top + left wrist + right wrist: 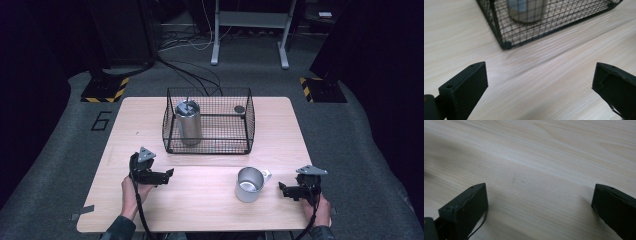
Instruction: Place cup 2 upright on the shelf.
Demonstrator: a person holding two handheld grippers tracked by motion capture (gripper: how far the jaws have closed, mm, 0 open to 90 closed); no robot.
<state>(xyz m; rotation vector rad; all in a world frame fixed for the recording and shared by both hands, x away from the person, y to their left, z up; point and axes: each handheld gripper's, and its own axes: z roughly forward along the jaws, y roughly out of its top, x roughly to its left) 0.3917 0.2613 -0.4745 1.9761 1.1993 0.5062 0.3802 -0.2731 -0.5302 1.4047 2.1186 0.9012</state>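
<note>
Left gripper: jaws wide, holding nothing, low over the table, near the basket's front corner.
Basket: mid-table, a can upright inside.
Mug: upright, front right.
Right gripper: jaws wide, empty, just beside the mug.

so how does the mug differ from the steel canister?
The mug stands outside the wire basket, on the bare table near the right tool; the steel canister stands inside the basket. The mug is short, open-topped, with a handle; the canister is taller, with none visible. Both are silvery metal and upright.
</note>
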